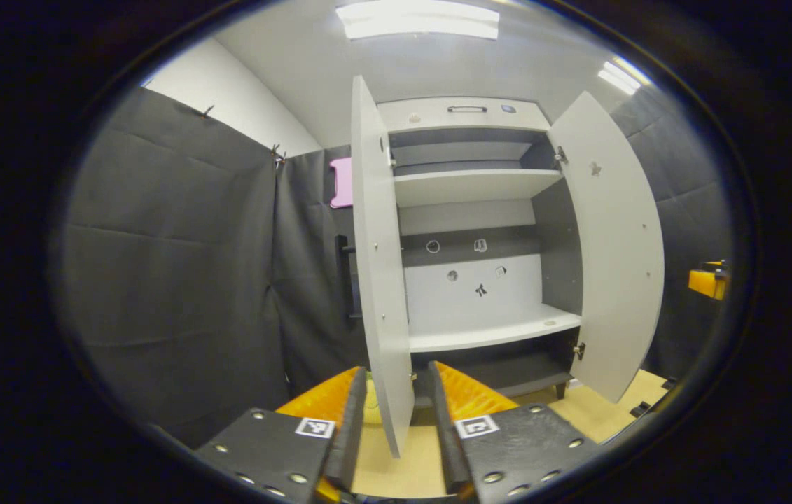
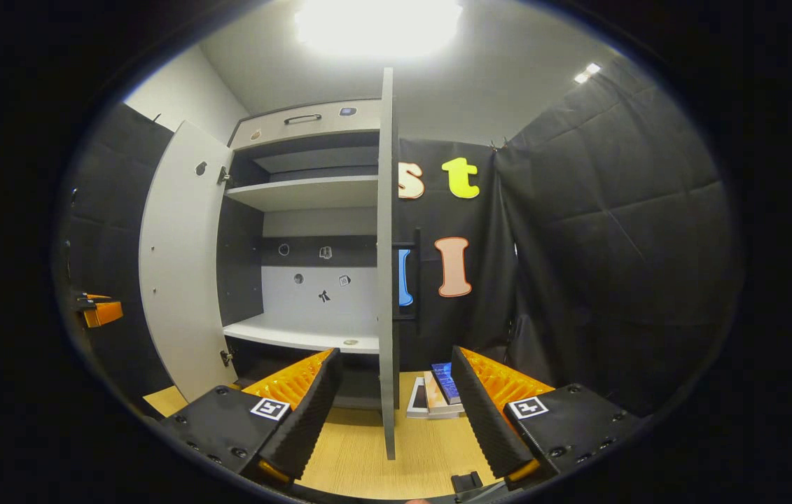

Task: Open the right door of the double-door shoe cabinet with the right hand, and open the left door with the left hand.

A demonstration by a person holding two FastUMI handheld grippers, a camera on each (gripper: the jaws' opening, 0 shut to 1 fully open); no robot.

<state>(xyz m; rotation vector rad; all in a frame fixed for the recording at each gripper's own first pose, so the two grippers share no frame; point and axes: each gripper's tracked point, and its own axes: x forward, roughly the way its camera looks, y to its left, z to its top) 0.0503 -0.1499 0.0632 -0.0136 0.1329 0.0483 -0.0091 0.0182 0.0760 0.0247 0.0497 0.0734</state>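
The white shoe cabinet (image 1: 473, 185) stands ahead with both doors swung wide. In the left gripper view the left door (image 1: 376, 266) is seen edge-on, its lower edge running between the orange fingers (image 1: 329, 399) of my left gripper (image 1: 399, 378), whose jaws stand apart. The right door (image 1: 613, 245) hangs open at the right. In the right gripper view the right door (image 2: 387, 266) is edge-on between the wide-apart fingers (image 2: 501, 385) of my right gripper (image 2: 392, 360), with room on both sides. The left door (image 2: 182, 266) stands open at the left. Black handles (image 2: 415, 273) sit on the doors' outer faces.
Inside are white shelves (image 1: 487, 332) with small stickers on the back panel. A drawer with a handle (image 1: 467, 109) tops the cabinet. Flat boxes (image 2: 438, 395) lie on the wooden floor (image 2: 353, 448) beside the right door. Black cloth walls close in on both sides.
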